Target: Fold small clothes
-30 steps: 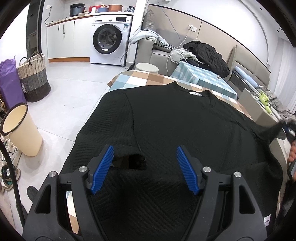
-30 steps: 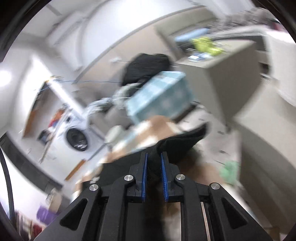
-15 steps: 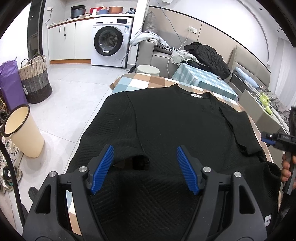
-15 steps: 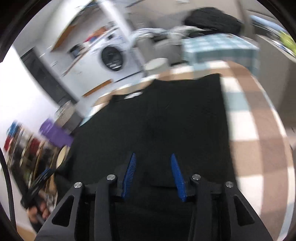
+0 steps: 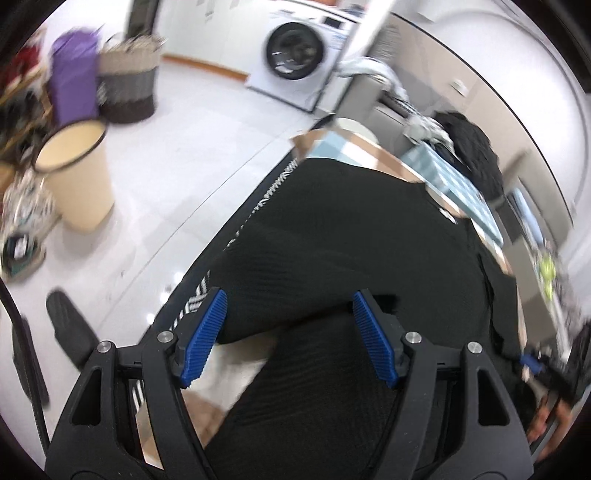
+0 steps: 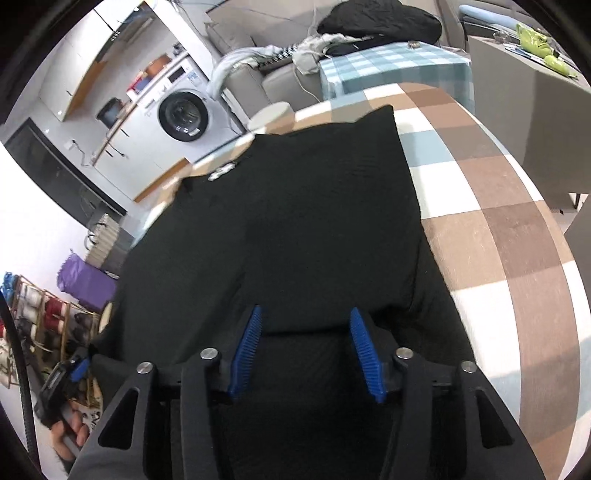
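A black ribbed knit top [image 5: 354, 236] lies spread on a table with a brown, white and blue check cloth [image 6: 491, 229]. Its right sleeve is folded in over the body [image 6: 354, 192]. My left gripper [image 5: 288, 332] is open and empty, low over the top's left sleeve edge. My right gripper [image 6: 306, 354] is open and empty, low over the folded right side near the hem. The left gripper also shows at the far left of the right wrist view [image 6: 70, 373], held by a hand.
A cream bin [image 5: 74, 173], a wicker basket [image 5: 127, 85] and a purple bag [image 5: 74, 81] stand on the floor left of the table. A washing machine [image 5: 299, 62] and a sofa with clothes [image 6: 373, 22] are behind. A grey cabinet [image 6: 528, 110] stands right.
The right gripper let go of the sleeve after laying it over the body, opened, and settled near the hem. The left gripper swung left and down toward the left sleeve.
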Demonstrator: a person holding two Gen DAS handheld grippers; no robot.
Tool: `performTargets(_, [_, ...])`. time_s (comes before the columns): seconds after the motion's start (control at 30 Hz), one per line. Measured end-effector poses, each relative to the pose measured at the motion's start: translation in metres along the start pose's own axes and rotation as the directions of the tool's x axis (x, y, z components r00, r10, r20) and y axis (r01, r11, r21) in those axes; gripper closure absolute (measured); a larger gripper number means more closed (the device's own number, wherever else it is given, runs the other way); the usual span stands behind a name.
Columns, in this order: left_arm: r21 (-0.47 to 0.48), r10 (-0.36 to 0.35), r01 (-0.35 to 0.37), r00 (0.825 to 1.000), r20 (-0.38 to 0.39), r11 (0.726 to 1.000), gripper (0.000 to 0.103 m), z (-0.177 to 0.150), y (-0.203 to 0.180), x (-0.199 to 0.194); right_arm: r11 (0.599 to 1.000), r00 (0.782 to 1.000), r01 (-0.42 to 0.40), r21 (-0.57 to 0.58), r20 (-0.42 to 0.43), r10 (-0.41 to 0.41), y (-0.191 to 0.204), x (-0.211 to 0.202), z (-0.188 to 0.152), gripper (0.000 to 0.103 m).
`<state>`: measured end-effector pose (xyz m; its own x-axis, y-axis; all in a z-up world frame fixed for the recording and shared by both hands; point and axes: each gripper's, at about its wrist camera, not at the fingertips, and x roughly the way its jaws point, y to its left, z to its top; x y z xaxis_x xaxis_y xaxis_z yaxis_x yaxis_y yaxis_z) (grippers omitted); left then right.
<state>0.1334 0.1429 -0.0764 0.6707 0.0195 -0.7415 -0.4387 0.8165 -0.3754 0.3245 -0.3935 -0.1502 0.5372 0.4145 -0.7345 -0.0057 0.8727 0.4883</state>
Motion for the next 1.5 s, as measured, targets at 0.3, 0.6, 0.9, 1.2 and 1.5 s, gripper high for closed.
performTargets(0.3, [-0.153, -0.207, 0.192, 0.974, -0.087, 0.969, 0.034, -0.011, 0.033, -0.007, 0.998, 0.998, -0.055, -0.01, 0.009, 0.055, 0.018, -0.025, -0.024, 0.047])
performTargets(0.6, [-0.253, -0.264, 0.238, 0.961, -0.076, 0.938, 0.034, -0.006, 0.027, 0.028, 0.998, 0.998, -0.061, 0.016, 0.018, 0.06, 0.009, -0.029, -0.03, 0.047])
performTargets(0.9, [-0.309, -0.179, 0.164, 0.984, -0.02, 0.937, 0.075, 0.025, 0.028, 0.052, 0.997, 0.998, -0.041, 0.061, 0.04, 0.038, -0.004, -0.036, -0.032, 0.044])
performTargets(1.2, [-0.018, -0.048, 0.052, 0.986, 0.162, 0.998, 0.101, 0.083, -0.052, 0.041, 0.996, 0.998, -0.043, 0.077, 0.056, 0.038, -0.004, -0.045, -0.043, 0.044])
performTargets(1.5, [0.527, -0.286, 0.324, 0.945, -0.156, 0.786, 0.07, 0.026, -0.226, 0.068, 0.992, 0.995, -0.022, 0.126, 0.096, 0.01, -0.019, -0.064, -0.05, 0.044])
